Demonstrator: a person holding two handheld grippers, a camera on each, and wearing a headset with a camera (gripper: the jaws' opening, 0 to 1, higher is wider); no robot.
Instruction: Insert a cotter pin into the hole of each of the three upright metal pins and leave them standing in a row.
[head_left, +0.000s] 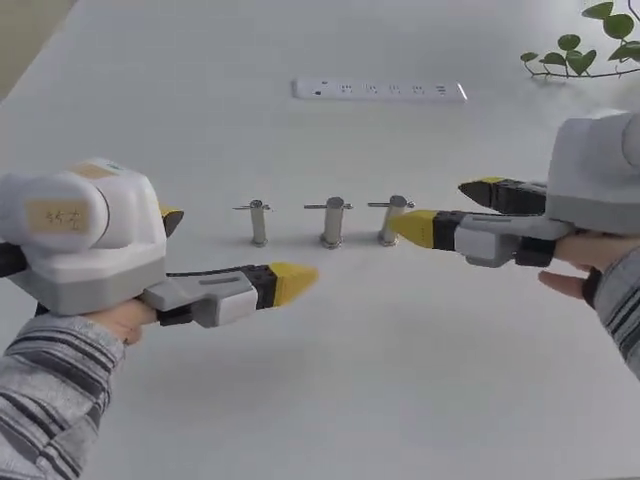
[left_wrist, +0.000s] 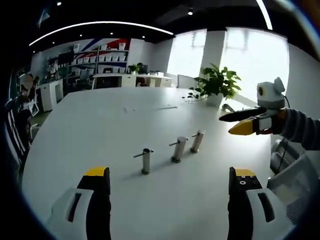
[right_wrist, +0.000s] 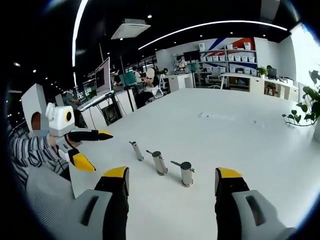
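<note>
Head view puts your three pins (head_left: 333, 222) upright in a row at 12 o'clock on the tabletop (head_left: 330, 380), a cotter pin (head_left: 327, 206) through each top. Your left gripper (head_left: 238, 248) hovers at 8 o'clock, fingers spread wide, holding nothing. Your right gripper (head_left: 435, 205) sits at 3 o'clock, fingers likewise apart and empty, near the right-end pin (head_left: 391, 225).

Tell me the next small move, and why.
Probably ease the right gripper straight back: the right pin stands just ahead of its open jaws and could be knocked. Each of the three pins already holds a cotter pin and stands in the row, and the left gripper is open and empty, so nothing seems left to insert.
</note>
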